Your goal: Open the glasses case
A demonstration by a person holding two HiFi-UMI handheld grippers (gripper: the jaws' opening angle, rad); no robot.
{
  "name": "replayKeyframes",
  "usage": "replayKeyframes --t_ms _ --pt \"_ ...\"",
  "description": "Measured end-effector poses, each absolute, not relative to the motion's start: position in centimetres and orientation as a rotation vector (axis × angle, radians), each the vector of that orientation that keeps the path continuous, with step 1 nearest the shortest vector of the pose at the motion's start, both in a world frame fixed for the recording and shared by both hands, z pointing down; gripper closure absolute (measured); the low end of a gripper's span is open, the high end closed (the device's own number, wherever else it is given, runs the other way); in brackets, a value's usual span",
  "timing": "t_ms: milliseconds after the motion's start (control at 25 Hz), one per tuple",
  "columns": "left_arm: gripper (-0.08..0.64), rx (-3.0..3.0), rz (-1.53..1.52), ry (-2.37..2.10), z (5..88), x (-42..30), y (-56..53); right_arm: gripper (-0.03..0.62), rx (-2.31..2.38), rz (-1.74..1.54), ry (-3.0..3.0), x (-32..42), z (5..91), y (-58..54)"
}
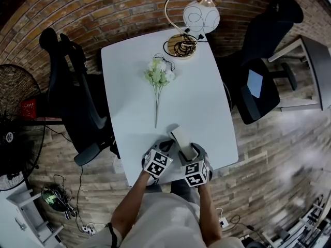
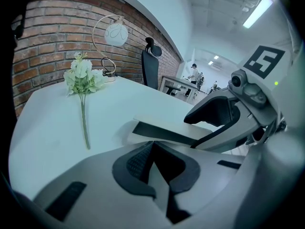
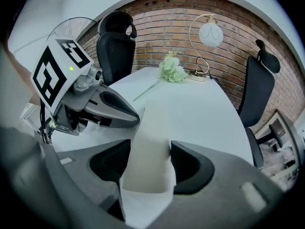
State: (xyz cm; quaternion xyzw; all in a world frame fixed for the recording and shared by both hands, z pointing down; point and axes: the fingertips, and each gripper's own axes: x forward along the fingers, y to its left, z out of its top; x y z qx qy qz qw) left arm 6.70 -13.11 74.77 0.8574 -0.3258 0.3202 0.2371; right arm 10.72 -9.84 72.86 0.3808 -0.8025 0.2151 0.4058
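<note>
The glasses case seemed unopened on the counter; the right claw clasped it, the left claw was pinched together.

Room around my right claw.
Left claw crowds its left; bare table ahead until the flower sprig.

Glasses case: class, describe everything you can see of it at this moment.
The glasses case is a cream-white, smooth, flat-sided slab with rounded corners. It sits at the near edge of the white table, tilted up off the surface. The right gripper clamps its two sides. The left gripper seems to pinch a thin edge. A dark face shows beneath one panel. Whether the case is open is unclear.
</note>
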Motion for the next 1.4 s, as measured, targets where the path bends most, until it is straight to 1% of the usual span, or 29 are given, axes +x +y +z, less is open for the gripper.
replayKeyframes --t_ms 720,920,1120,1400 --pt "0.554 2.35 0.872 -0.886 74.8 6.7 -13.1 0.398 1.011 0.557 -2.049 11.7 71.4 -10.3" --pt "0.554 2.348 0.873 -0.885 74.8 6.8 -13.1 0.432 1.025 0.556 -2.054 12.0 71.0 -10.6" --pt "0.554 2.348 0.874 -0.882 74.8 6.7 -13.0 0.441 1.031 0.557 -2.054 12.1 70.9 -10.5" --pt "0.554 2.346 0.871 -0.886 74.9 6.7 -13.1 0.475 1.057 0.554 -2.056 12.5 70.6 -10.9"
